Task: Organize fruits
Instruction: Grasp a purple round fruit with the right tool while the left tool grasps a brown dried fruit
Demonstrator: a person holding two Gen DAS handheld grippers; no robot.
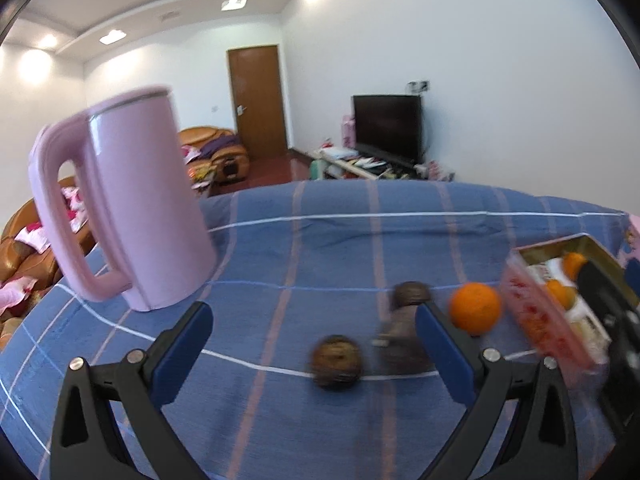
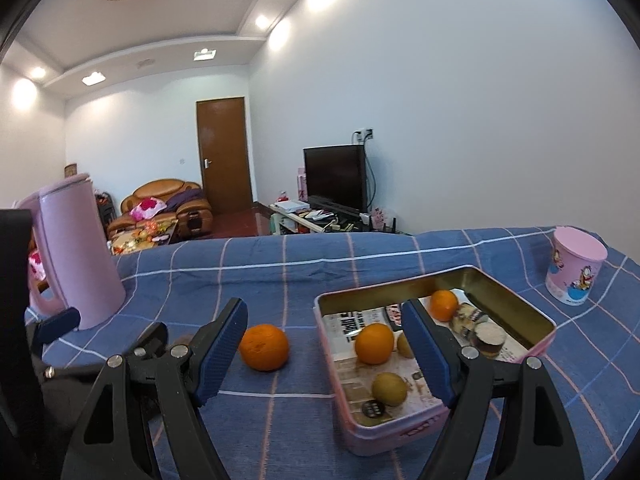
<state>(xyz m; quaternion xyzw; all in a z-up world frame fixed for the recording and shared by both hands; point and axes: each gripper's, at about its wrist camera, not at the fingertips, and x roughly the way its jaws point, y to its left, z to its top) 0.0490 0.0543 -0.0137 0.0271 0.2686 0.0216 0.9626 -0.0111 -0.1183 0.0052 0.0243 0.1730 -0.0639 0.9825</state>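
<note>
Centring parted left gripper (image 1: 314,346) fingers around brown fruit (image 1: 337,362) between them; right gripper (image 2: 324,350) likewise apart, orange (image 2: 264,347) just inside its left finger.

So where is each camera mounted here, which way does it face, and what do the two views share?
Left wrist: on the left gripper, facing across the blue checked cloth at brown fruits; its open fingers show.
Right wrist: on the right gripper, facing the pink tin; open fingers show, the left gripper at the left edge.
Shared: the loose orange, tin, pink kettle, door and TV.
</note>
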